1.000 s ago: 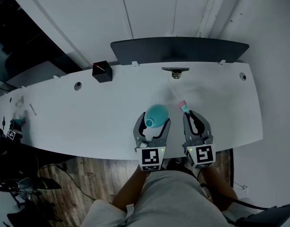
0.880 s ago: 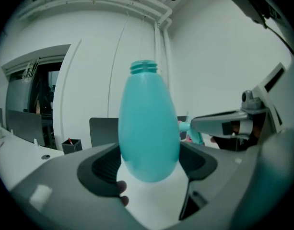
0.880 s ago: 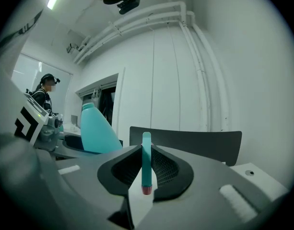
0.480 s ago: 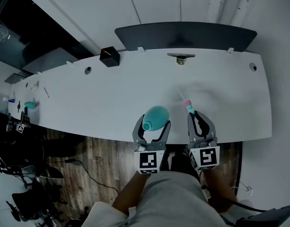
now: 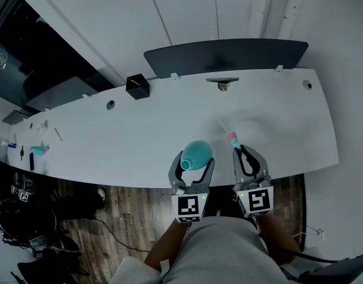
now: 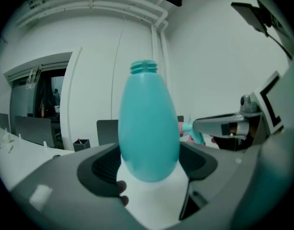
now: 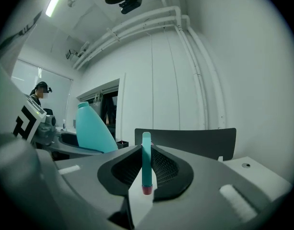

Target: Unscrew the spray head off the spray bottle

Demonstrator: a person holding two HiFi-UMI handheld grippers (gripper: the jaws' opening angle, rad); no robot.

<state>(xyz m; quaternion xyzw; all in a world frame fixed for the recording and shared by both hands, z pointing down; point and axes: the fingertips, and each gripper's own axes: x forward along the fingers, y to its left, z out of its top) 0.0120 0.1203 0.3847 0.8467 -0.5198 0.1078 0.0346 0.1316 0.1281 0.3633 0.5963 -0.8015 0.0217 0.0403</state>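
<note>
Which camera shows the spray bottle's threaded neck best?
The left gripper view: the spray bottle's neck stands capless and large, threads showing. The head view sees only its small opening from above; the right gripper view shows it small, at left.
</note>
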